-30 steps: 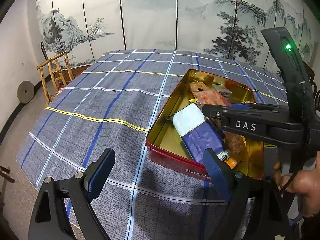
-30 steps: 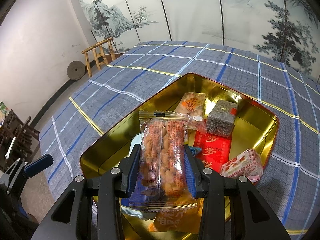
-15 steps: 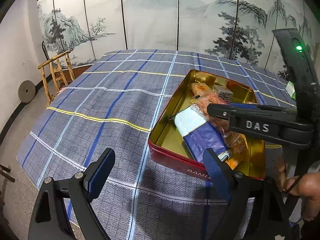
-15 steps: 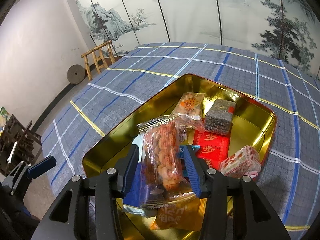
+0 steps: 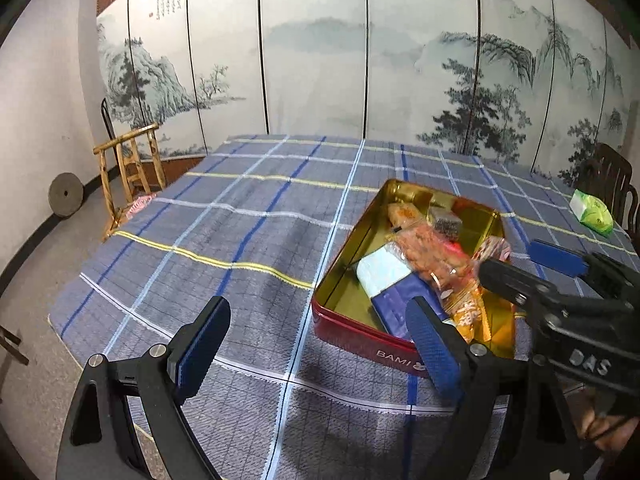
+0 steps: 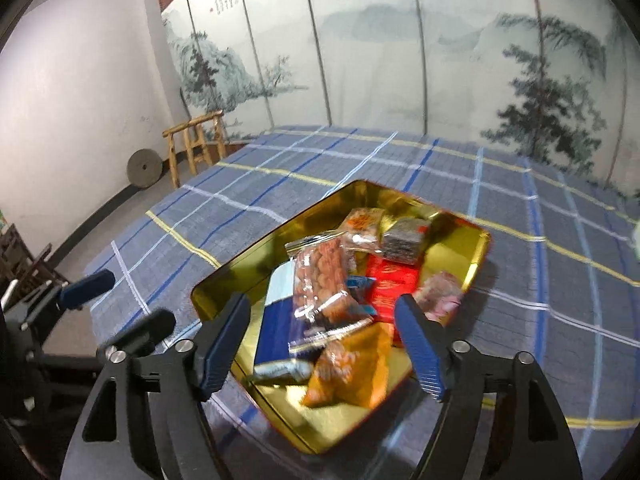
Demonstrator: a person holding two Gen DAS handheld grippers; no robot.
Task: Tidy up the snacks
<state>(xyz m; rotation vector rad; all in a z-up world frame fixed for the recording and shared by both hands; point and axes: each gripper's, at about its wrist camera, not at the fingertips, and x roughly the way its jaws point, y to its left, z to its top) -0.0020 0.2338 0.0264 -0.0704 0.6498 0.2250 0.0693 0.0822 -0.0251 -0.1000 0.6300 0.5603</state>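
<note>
One gold tin (image 6: 472, 256) on the plaid tablecloth (image 5: 240, 240), and I count roughly eight snack packs in it, though the blur makes that iffy. The clear peanut pack (image 6: 324, 280) lies on top of the pile, just ahead of the right gripper (image 6: 322, 344), whose jaws are spread wide, holding nothing. Left gripper (image 5: 316, 344) is wide open too, empty, hovering left of the tin.

Tin (image 6: 224, 276) on tablecloth (image 6: 560, 280) — snack packets inside. Peanut pack (image 6: 324, 280) atop the pile. Chair (image 6: 196, 144) left, behind — beside table.
</note>
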